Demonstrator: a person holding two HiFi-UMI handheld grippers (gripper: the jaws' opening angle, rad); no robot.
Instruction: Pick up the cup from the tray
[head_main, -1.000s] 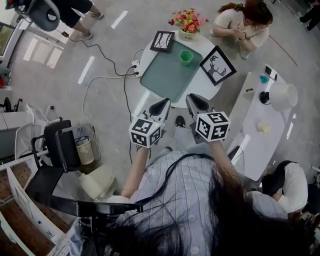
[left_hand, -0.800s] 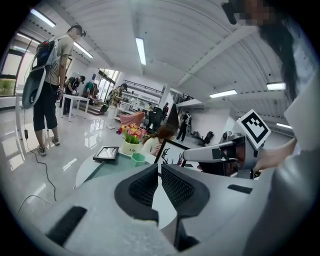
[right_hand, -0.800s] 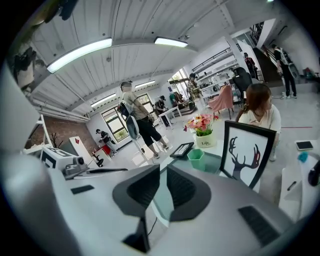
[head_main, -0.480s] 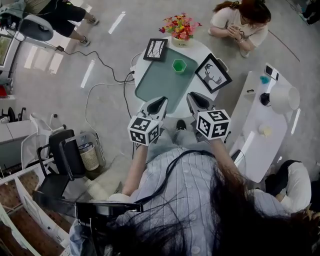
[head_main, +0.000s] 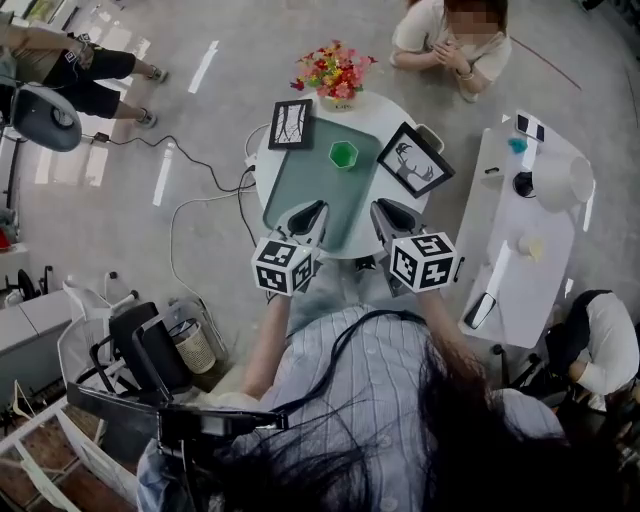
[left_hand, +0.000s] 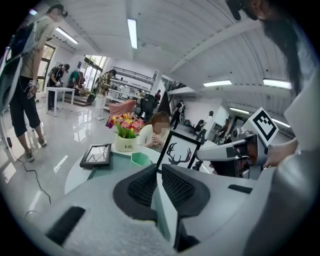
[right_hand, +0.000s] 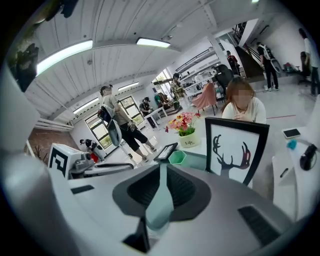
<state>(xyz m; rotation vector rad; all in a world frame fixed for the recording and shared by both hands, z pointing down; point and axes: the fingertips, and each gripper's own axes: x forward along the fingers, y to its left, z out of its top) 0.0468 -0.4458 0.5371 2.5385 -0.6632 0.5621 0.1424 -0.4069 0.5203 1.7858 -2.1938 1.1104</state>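
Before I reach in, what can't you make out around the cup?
- Cup contents: too small in the head view; both gripper views show only its side.
- Cup base: hidden behind each gripper's own body in the gripper views.
- Tray near edge: covered by the left gripper and right gripper in the head view.

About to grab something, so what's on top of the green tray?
Only the green cup, upright near the tray's far edge. The left gripper covers part of the near edge.
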